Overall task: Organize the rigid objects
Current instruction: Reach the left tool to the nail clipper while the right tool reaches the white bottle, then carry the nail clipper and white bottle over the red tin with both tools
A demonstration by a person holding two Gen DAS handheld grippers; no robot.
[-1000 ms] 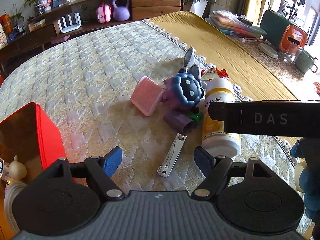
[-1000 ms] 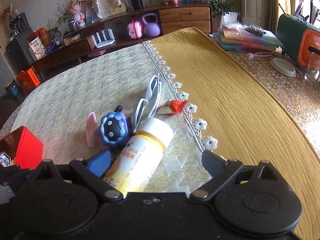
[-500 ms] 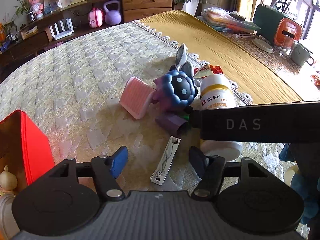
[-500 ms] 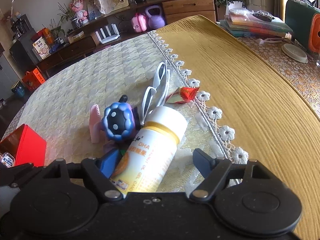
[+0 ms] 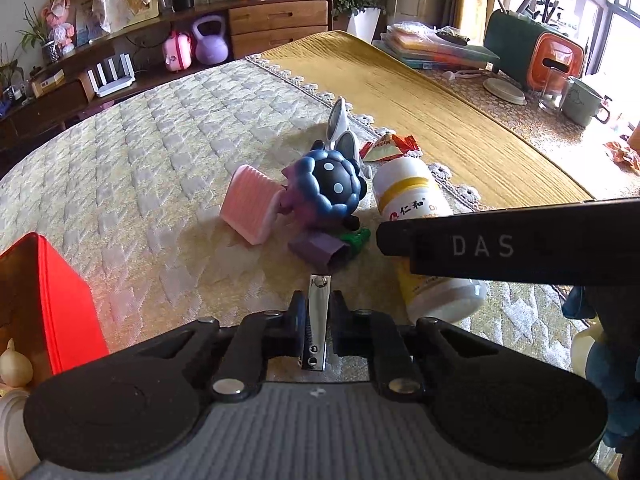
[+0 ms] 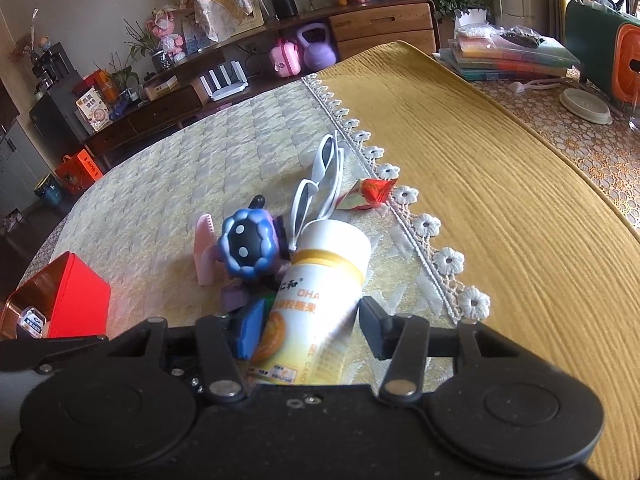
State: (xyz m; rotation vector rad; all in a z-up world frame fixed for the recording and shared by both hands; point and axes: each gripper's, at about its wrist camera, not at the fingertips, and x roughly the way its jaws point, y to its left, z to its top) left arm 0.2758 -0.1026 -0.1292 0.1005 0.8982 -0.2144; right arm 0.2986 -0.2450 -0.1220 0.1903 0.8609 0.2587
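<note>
Both grippers' jaws have just been closing. Left gripper [image 5: 318, 322] now clamps the nail clipper [image 5: 317, 312]; right gripper [image 6: 310, 320] straddles the bottle [image 6: 320, 292], seemingly not yet squeezing, toy [image 6: 248, 250] at eleven o'clock.

Black hand-held gripper [image 5: 317, 322], blue pads [image 6: 249, 330]

Nail clipper [image 5: 316, 316], slim polished steel, is seen lengthwise, pinched at its sides, tip toward the pile. Bottle [image 6: 316, 300], white w/ yellow label & white cap, is laid on its side on the quilted cloth, cap away. Blue bumpy toy [image 5: 330, 190] w/ white dots is propped against a pink ribbed block [image 5: 248, 208]. A purple piece [image 5: 320, 250] & green bit [image 5: 358, 238] are found just in front. White sunglasses [image 6: 320, 184] & a red wrapper [image 6: 370, 194] are placed behind. Red box [image 5: 60, 304] is set at left, open.
</note>
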